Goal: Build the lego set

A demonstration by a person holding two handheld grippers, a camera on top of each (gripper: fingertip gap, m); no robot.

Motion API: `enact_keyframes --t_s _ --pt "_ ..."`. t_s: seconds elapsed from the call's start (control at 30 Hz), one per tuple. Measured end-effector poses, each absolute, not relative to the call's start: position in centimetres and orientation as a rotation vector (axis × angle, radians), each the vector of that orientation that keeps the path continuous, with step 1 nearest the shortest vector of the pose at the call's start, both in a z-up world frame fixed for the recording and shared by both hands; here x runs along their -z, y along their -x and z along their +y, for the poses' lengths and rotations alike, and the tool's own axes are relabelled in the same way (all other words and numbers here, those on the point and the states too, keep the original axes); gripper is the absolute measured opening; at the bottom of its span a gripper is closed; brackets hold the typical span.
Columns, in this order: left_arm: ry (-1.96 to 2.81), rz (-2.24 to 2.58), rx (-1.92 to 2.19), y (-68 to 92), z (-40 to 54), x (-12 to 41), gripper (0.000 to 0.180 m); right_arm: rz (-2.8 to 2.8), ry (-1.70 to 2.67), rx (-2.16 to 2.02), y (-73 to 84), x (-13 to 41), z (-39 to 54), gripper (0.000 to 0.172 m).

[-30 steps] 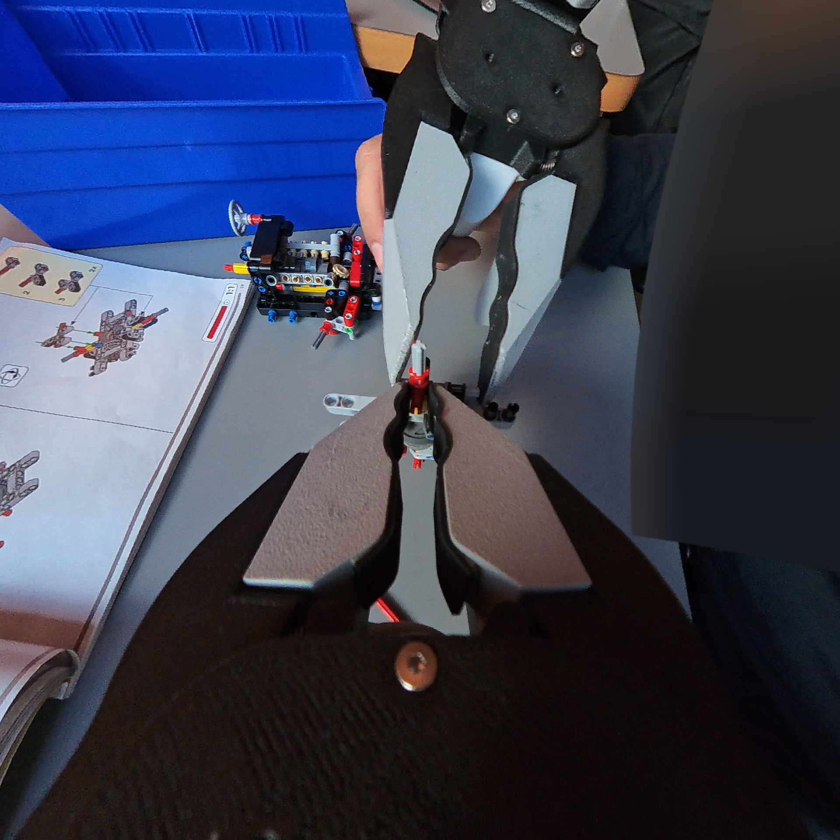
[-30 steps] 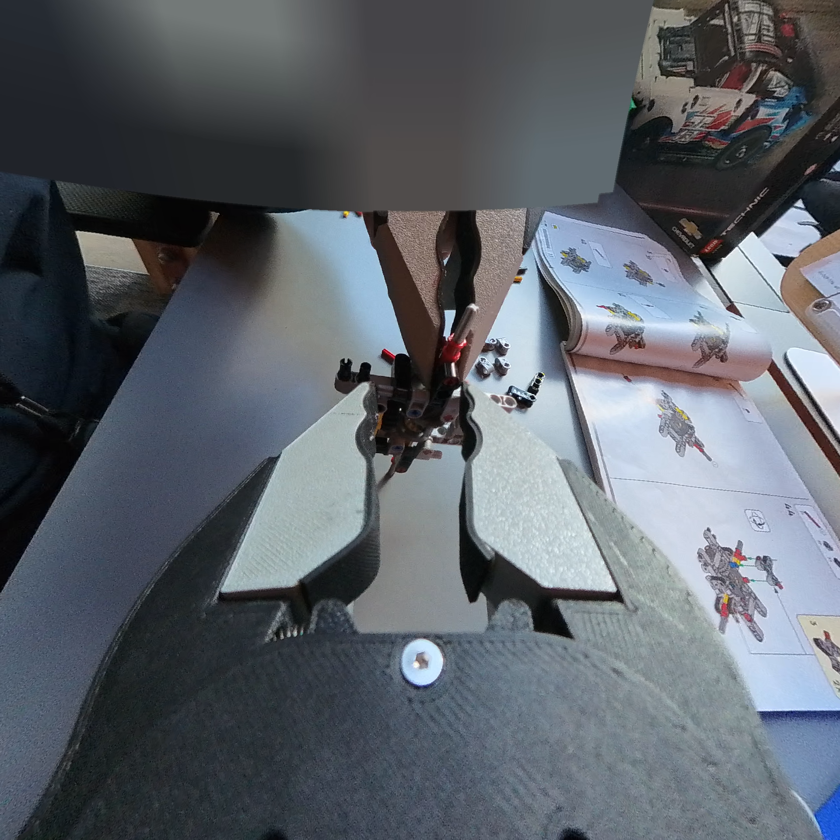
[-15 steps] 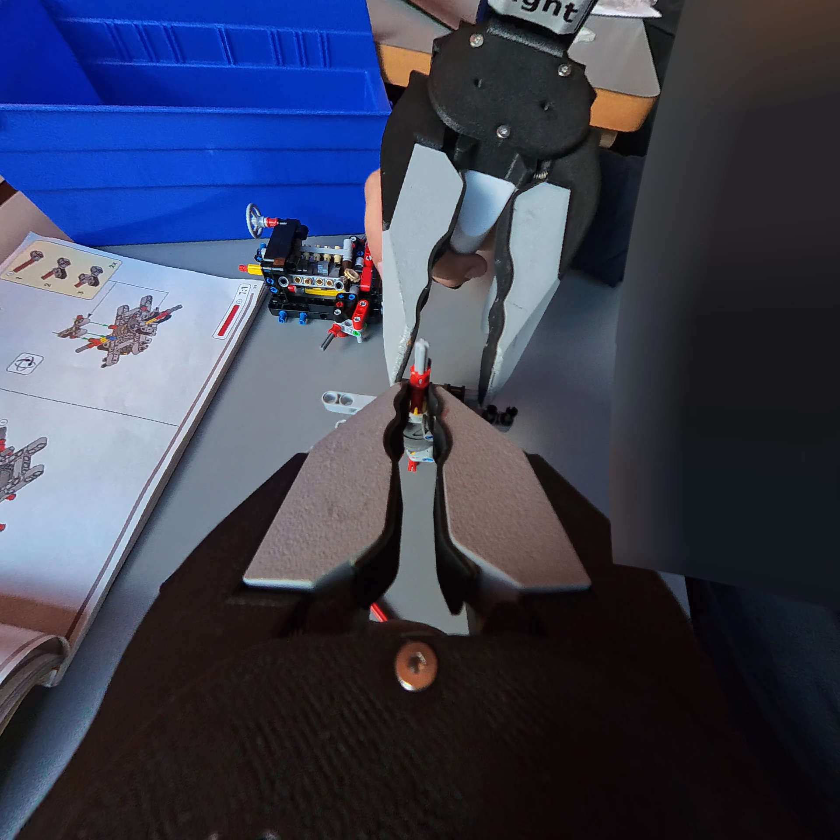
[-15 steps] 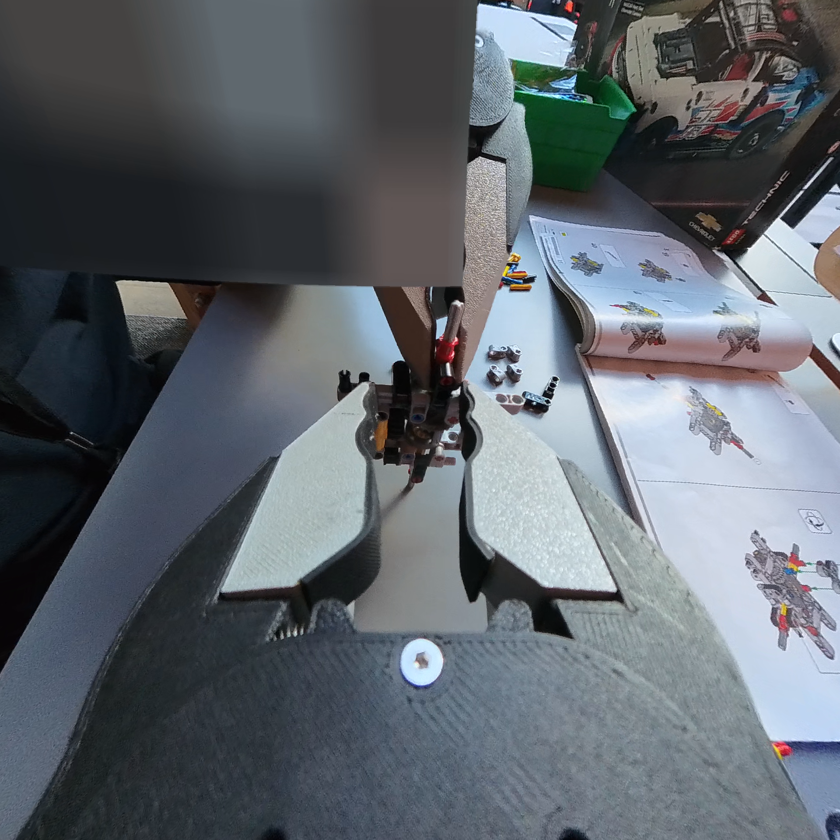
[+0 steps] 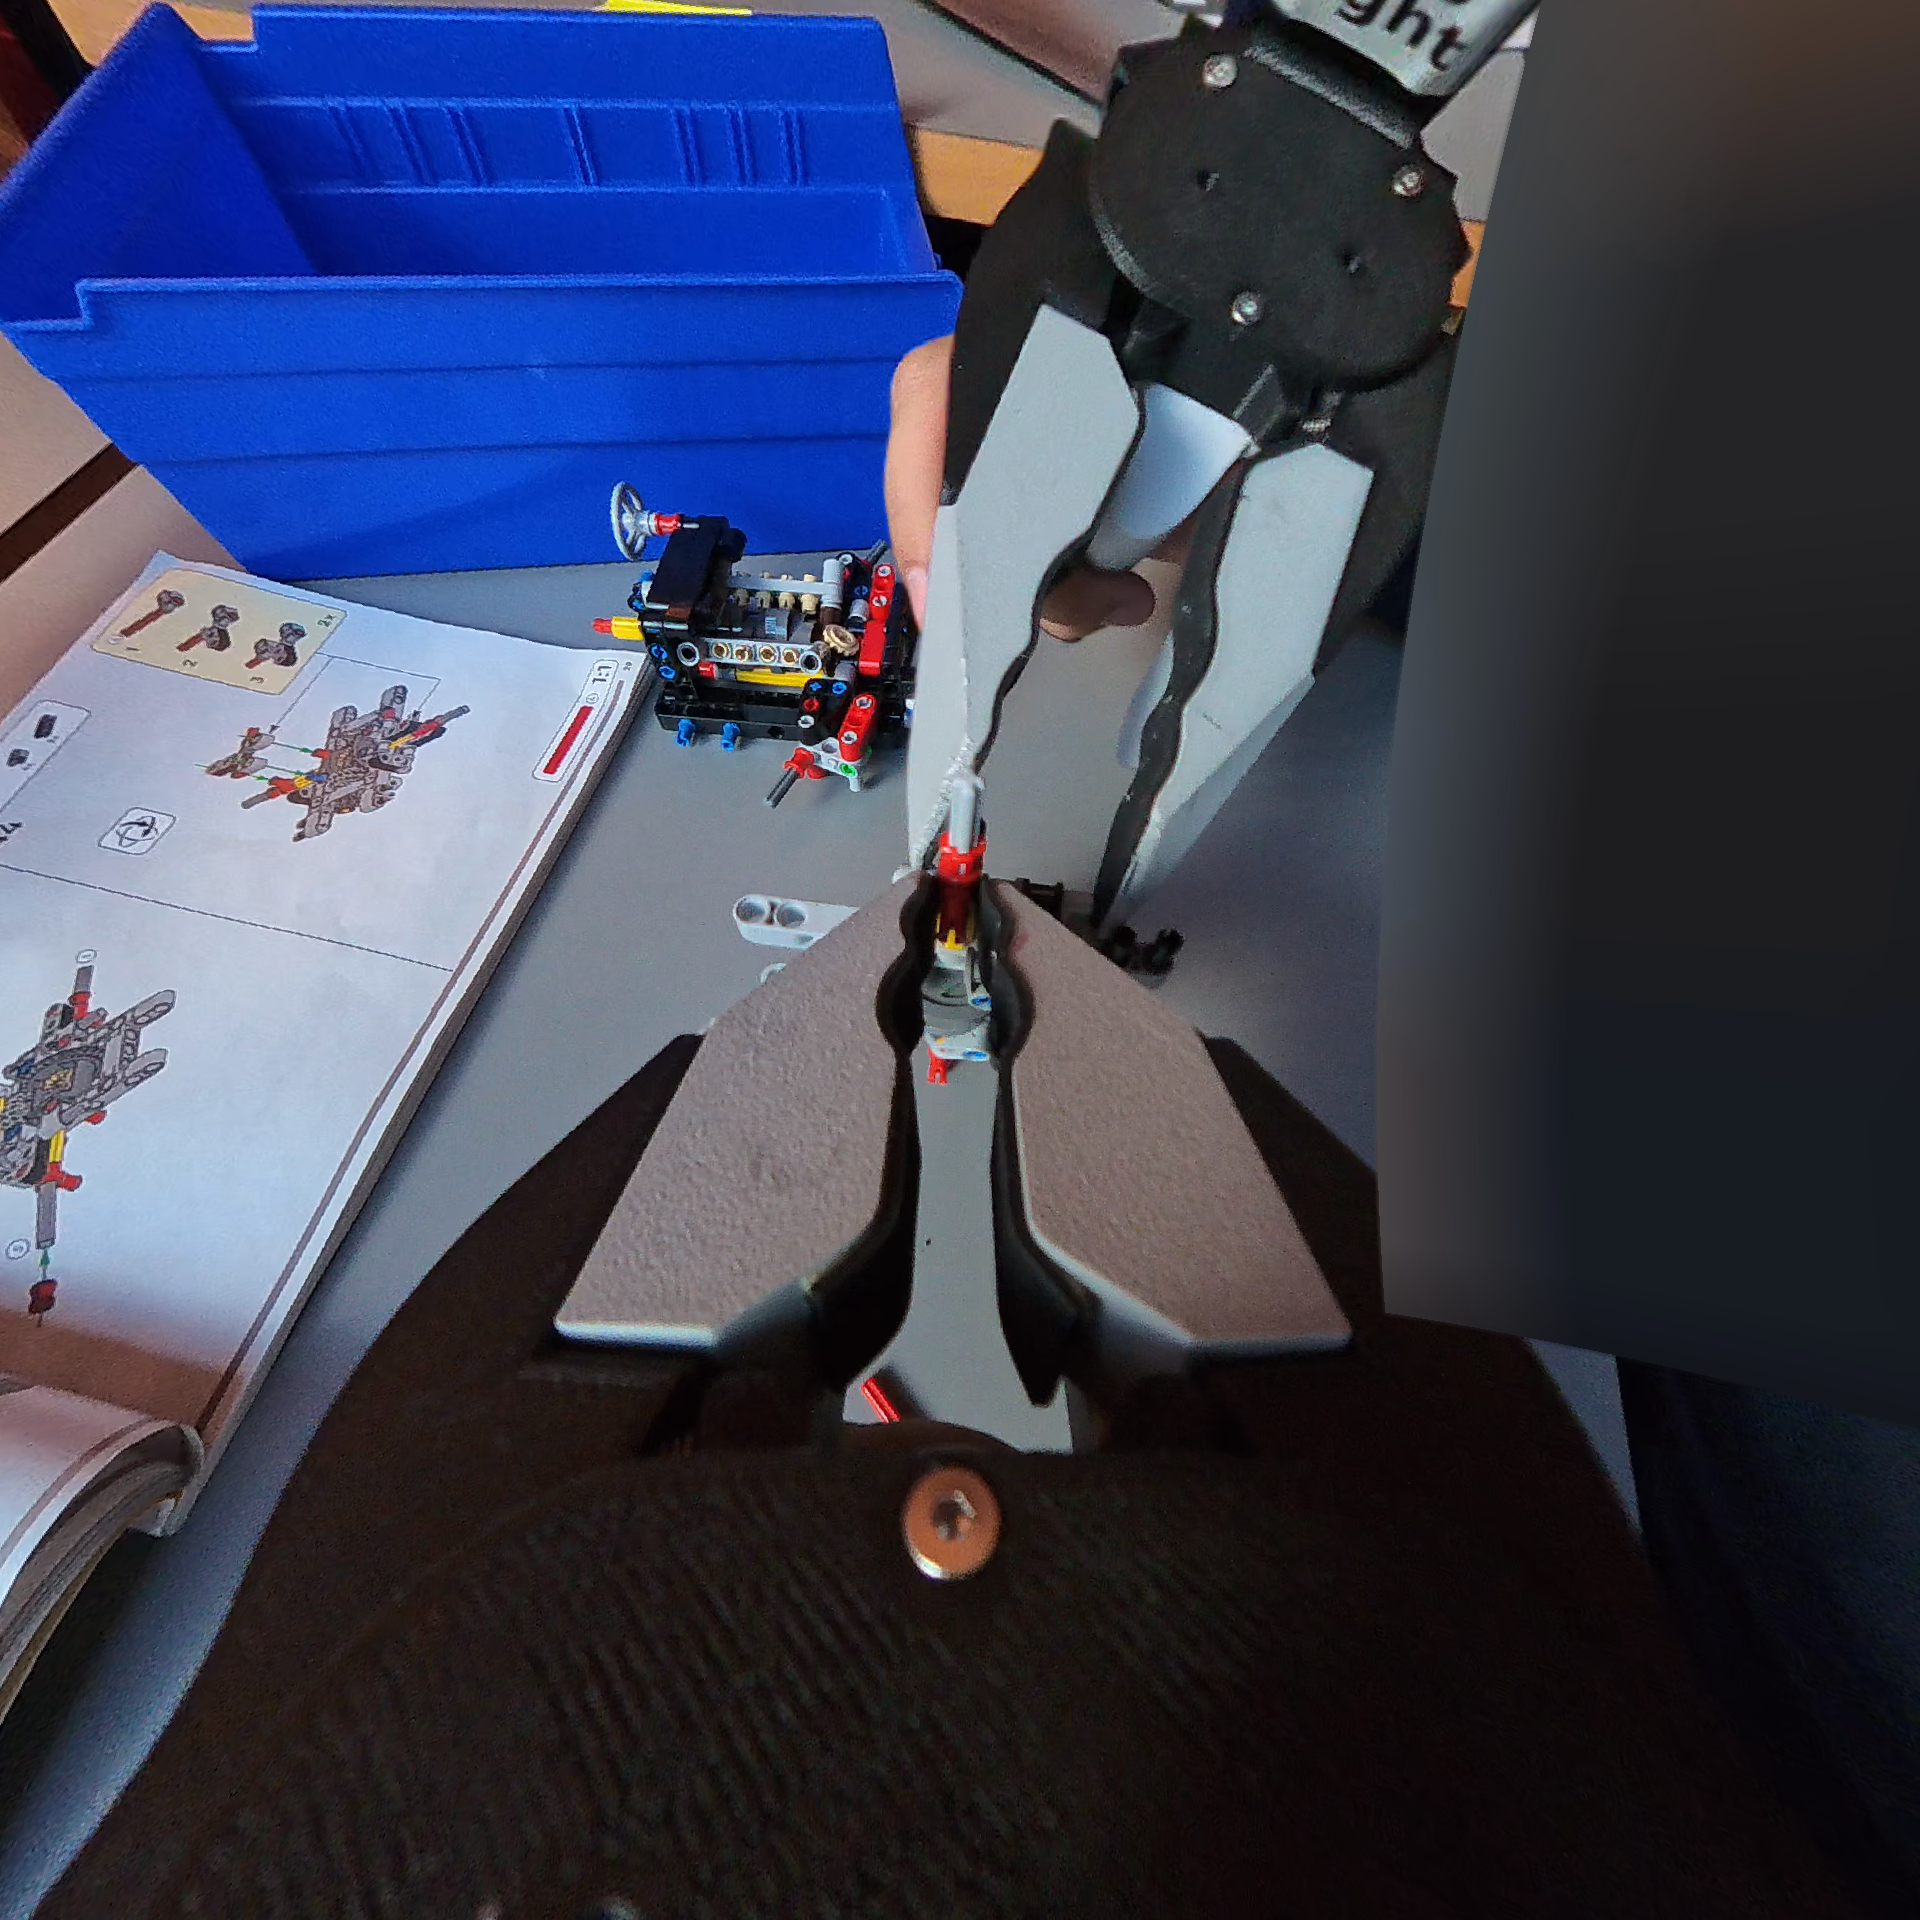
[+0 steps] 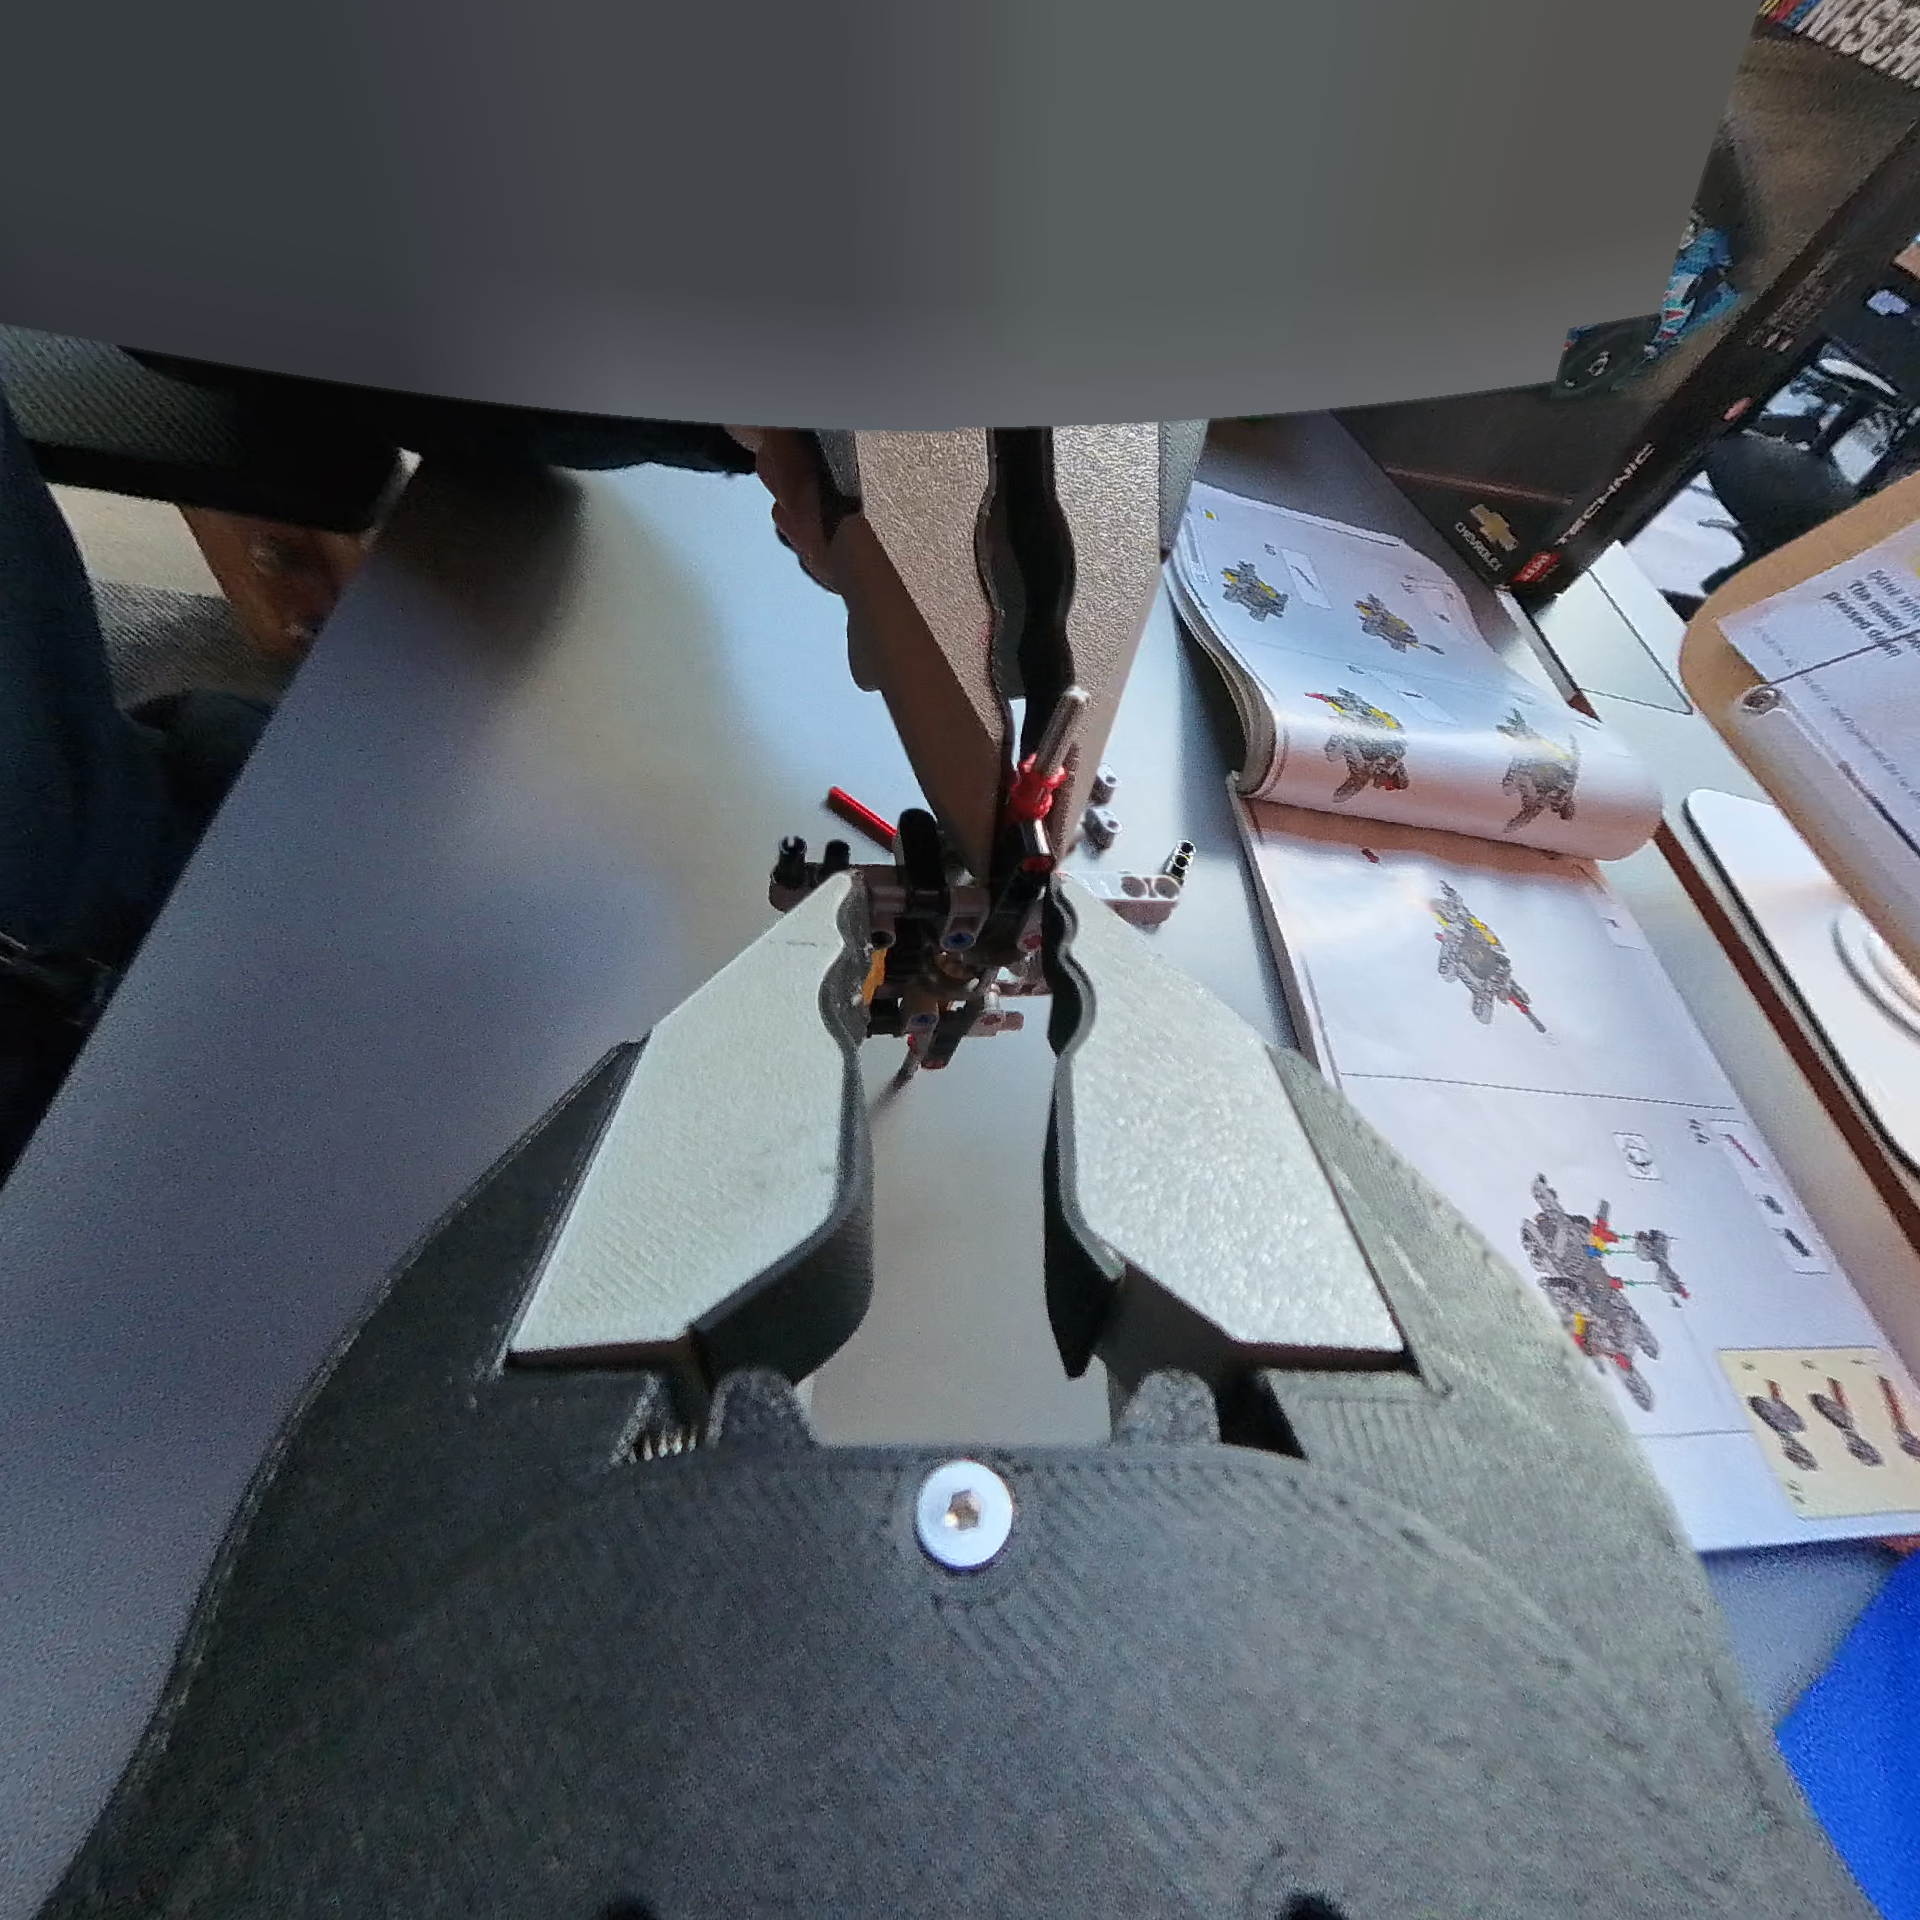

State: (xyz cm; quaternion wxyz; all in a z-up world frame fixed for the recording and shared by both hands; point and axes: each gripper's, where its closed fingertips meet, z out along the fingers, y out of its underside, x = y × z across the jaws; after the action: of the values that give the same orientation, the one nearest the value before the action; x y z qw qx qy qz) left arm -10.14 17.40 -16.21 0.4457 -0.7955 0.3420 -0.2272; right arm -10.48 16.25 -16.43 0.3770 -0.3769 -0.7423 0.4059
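Observation:
My left gripper (image 5: 956,904) is shut on a small grey brick assembly (image 5: 961,997) just above the grey table (image 5: 623,935). A red bush on a grey axle (image 5: 961,857) sticks out past its tips. My right gripper (image 5: 1029,878) comes in from the opposite side, tips down at the same assembly. In the right wrist view my right gripper (image 6: 951,904) has its fingers (image 6: 748,1091) closed against both sides of the assembly (image 6: 951,956). The brown fingers (image 6: 925,623) of the left gripper (image 6: 1013,821) hold it from above.
A blue bin (image 5: 499,343) stands at the back. A larger brick model (image 5: 774,644) sits in front of it. An open instruction booklet (image 5: 260,883) lies to one side. A white beam (image 5: 779,920), a red axle (image 6: 857,810) and small loose parts (image 6: 1101,821) lie nearby. A dark box (image 6: 1714,416) stands beyond the booklet. Both grippers' tips are close together, under 4 cm apart.
My right gripper's fingers have narrowed a little onto the assembly. My left gripper has stayed shut on it. Both have shifted slightly over the table.

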Motion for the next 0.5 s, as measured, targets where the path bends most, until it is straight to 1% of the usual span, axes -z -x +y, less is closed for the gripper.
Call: enact_keyframes --t_s 0.5 --pt "1.980 0.790 0.628 10.12 17.56 16.17 0.005 -1.942 0.943 -1.029 10.52 16.60 16.36 0.029"
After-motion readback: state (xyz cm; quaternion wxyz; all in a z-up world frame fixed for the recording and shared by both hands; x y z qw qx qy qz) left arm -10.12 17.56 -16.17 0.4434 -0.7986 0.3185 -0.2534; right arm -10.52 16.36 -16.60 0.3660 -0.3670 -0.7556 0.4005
